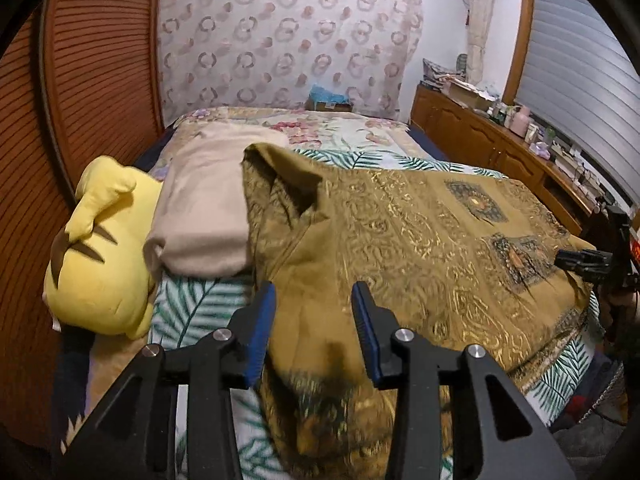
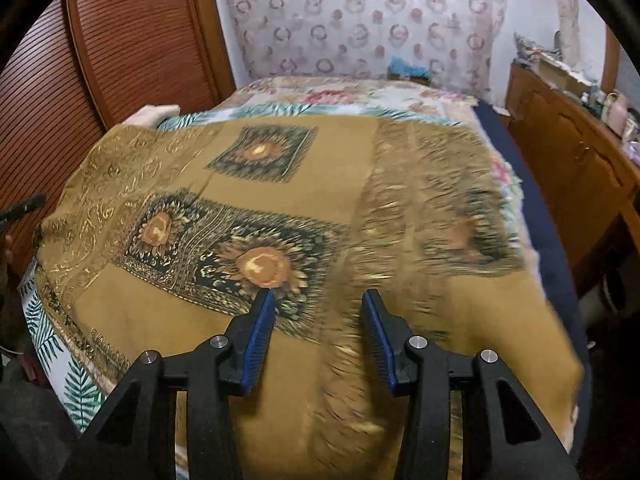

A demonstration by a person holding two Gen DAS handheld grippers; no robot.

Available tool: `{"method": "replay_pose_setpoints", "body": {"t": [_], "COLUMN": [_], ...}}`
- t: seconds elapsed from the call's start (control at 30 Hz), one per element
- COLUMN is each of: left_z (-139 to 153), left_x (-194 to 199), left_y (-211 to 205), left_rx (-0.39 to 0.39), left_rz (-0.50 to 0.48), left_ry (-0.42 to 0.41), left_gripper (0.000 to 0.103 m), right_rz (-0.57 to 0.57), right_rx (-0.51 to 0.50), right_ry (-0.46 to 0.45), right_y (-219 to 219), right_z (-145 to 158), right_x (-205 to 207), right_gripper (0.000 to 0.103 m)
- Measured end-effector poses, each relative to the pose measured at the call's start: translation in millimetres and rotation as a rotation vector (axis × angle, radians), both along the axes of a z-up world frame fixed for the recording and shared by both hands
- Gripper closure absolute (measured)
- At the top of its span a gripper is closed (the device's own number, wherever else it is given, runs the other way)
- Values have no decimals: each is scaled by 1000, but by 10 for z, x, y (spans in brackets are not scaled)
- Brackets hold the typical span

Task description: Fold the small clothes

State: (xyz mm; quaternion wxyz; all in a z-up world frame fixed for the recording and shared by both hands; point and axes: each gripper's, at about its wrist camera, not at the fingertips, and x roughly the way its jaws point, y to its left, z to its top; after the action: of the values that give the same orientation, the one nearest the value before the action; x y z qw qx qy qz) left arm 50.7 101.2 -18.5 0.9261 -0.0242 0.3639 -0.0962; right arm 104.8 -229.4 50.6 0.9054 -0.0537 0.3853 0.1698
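A mustard-brown garment with gold scrollwork and dark sunflower squares lies spread over the bed, its left part rumpled into a raised fold. My left gripper hovers open over the garment's near left part. Cloth shows between its blue pads, and they do not press on it. In the right wrist view the same garment fills the bed, its right side blurred. My right gripper is open just above it, holding nothing. The right gripper's black fingers show at the garment's far right edge.
A yellow plush toy and a folded beige blanket lie left of the garment on the leaf-print bedcover. A louvred wooden wardrobe stands on the left. A cluttered wooden sideboard runs along the right.
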Motion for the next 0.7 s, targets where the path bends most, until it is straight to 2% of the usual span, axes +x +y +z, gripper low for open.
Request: {"method": "replay_pose_setpoints", "body": {"t": [0.13,0.27,0.37,0.63,0.7], "left_z": [37,93,141,-48,-114], "left_x": [254,523,731,1390,1517], "left_y": [-30,8,68,249,247], "left_rx": [24,14,24,-78,-110], "left_rz": [-6,-4,31,35,22], "left_ry": [-5,-12,-26,63,90], "left_gripper": [63,63,63,63,65], "right_rz": [-2,5,7,7,8], "right_rx": [-6,-14,-34,-63,-71], "right_ry": [-16,-38,-48,-55,-57], "right_y": [57,69,146,219,230], "right_z": [-61,-112,-137,-119,-114], "right_x": [56,51,21,-10,-13], "right_gripper": [56,56,56,55,54]}}
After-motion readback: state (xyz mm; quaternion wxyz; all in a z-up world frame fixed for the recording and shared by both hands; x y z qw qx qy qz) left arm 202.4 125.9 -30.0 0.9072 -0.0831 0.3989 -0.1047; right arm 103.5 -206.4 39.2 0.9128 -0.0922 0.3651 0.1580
